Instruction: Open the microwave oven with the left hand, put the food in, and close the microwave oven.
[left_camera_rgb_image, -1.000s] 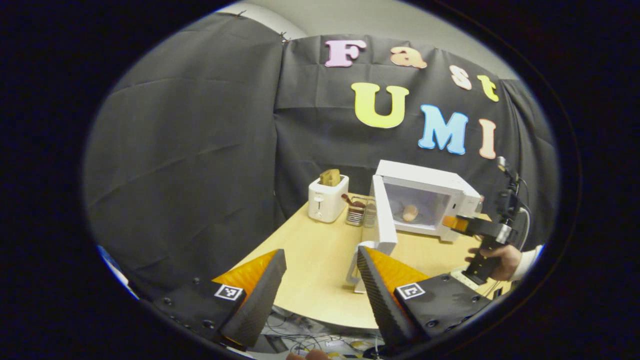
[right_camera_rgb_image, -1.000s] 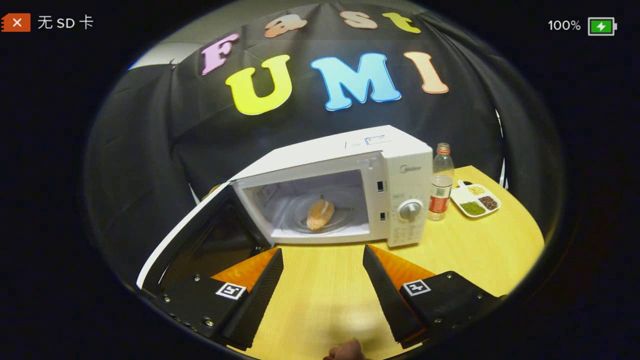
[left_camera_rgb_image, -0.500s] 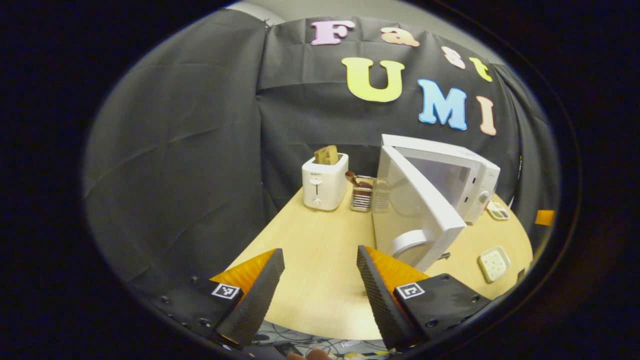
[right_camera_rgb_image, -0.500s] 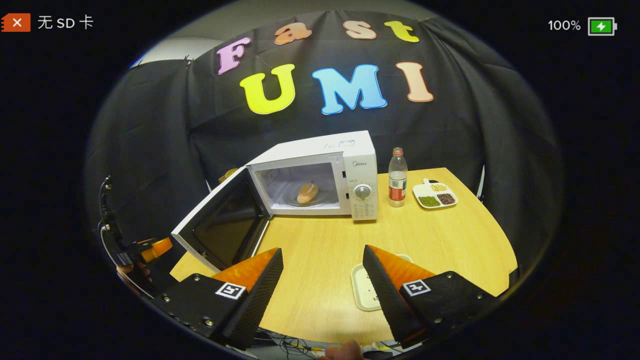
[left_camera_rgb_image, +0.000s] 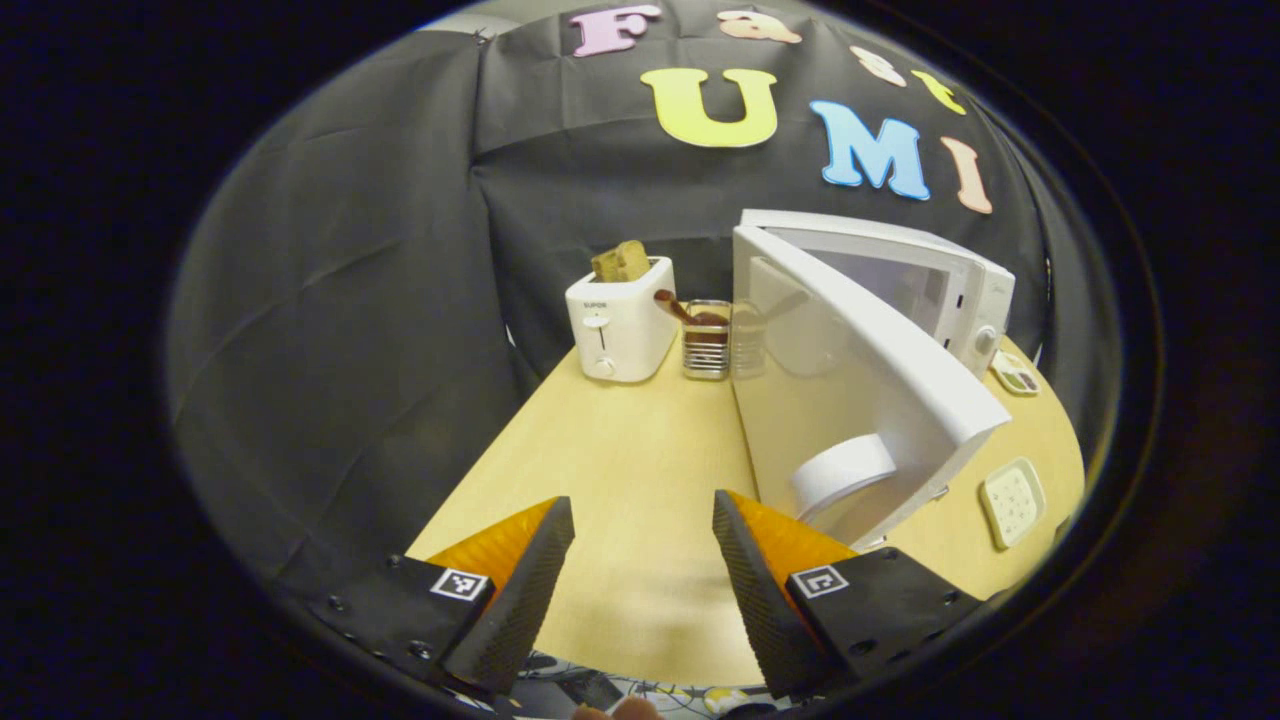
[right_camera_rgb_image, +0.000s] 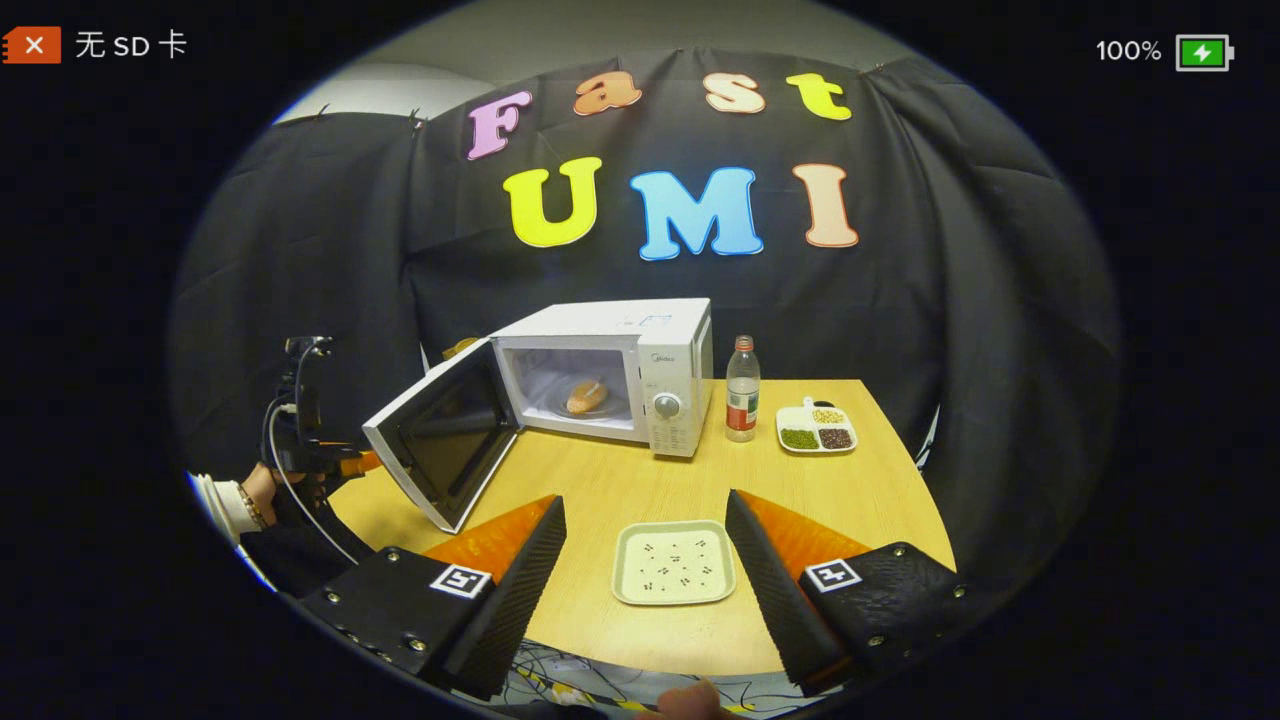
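Both the left gripper (left_camera_rgb_image: 640, 560) and right gripper (right_camera_rgb_image: 645, 560) have spread, empty jaws, the white box-shaped microwave oven's (right_camera_rgb_image: 640, 365) open door (left_camera_rgb_image: 860, 390) just right of the left jaws.

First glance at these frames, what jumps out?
The white microwave at the back of the table, its door swung wide open toward the left gripper, with the food lying inside. In the left gripper view the door's outer face and handle loom just ahead of the open fingers. A speckled empty plate lies between the right gripper's open fingers.
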